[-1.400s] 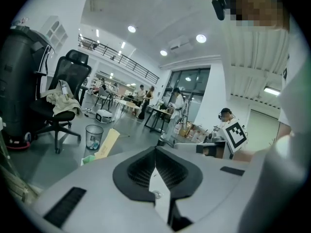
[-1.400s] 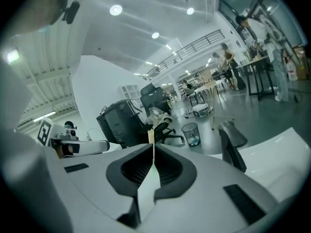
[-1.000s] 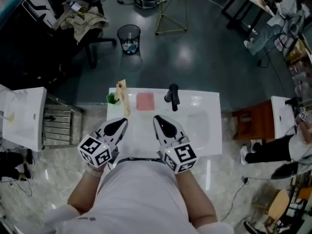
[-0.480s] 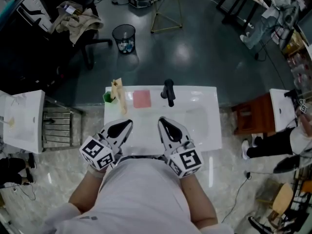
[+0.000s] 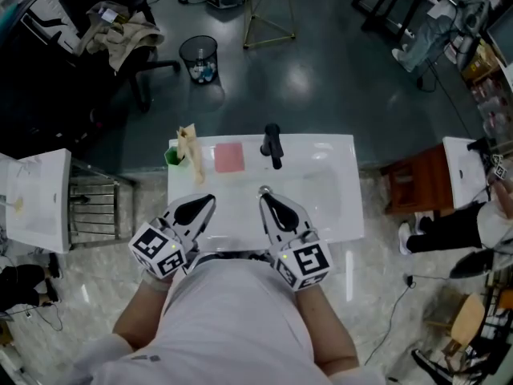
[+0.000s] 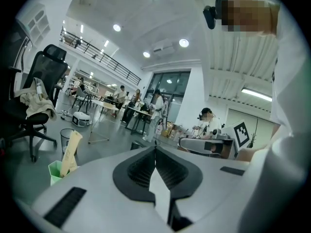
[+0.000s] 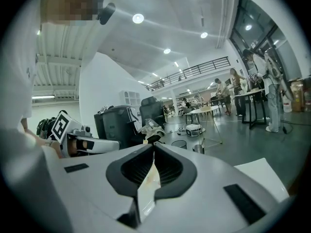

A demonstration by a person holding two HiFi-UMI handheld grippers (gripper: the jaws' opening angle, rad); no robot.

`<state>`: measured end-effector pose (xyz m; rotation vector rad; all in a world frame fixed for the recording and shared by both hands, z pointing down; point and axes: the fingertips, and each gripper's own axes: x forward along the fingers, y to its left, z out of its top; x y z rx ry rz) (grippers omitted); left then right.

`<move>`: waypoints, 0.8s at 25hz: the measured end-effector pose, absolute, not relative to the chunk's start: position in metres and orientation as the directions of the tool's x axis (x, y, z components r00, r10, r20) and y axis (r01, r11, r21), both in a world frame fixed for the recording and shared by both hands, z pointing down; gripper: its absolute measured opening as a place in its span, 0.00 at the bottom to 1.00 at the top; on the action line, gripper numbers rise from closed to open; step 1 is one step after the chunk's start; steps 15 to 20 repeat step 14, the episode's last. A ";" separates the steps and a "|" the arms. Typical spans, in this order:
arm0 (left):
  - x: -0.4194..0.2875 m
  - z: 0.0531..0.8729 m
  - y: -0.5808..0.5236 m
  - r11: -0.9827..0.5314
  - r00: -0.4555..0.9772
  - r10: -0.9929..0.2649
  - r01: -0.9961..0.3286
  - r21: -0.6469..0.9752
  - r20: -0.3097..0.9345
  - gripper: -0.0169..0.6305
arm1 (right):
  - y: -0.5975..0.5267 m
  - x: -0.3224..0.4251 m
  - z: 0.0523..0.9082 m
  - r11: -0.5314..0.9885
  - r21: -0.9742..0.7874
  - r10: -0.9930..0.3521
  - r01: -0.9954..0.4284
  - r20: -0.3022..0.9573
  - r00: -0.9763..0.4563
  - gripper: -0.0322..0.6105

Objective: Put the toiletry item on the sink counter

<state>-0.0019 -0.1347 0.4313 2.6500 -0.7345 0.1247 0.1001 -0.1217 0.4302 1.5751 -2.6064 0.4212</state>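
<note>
I hover left claw (image 5: 210, 200) and right claw (image 5: 264, 195), both closed empty, over the white sink surface (image 5: 337, 175), presumably because the flat pink toiletry block (image 5: 228, 156) already lies there.

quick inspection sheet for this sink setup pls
surface: white sink counter, things only along its back edge
job's things: pink flat item left of the black faucet; tan tube standing in a green cup at the back left corner
clutter: nothing seen on the counter
grippers: left gripper and right gripper both shut, empty, over the near edge
cables: one loose on the floor
surroundings: waste bin, office chair with clothes, a person's legs
</note>
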 end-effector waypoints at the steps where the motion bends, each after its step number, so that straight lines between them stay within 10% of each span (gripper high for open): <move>1: -0.002 0.431 -0.135 -0.788 0.858 -0.479 -0.514 0.339 0.187 0.05 | -0.122 0.101 0.431 0.434 -0.200 -0.860 -0.879 0.198 -0.470 0.09; 20: -0.010 0.439 -0.139 -0.771 0.839 -0.499 -0.545 0.329 0.220 0.05 | -0.127 0.107 0.437 0.399 -0.226 -0.867 -0.889 0.222 -0.446 0.09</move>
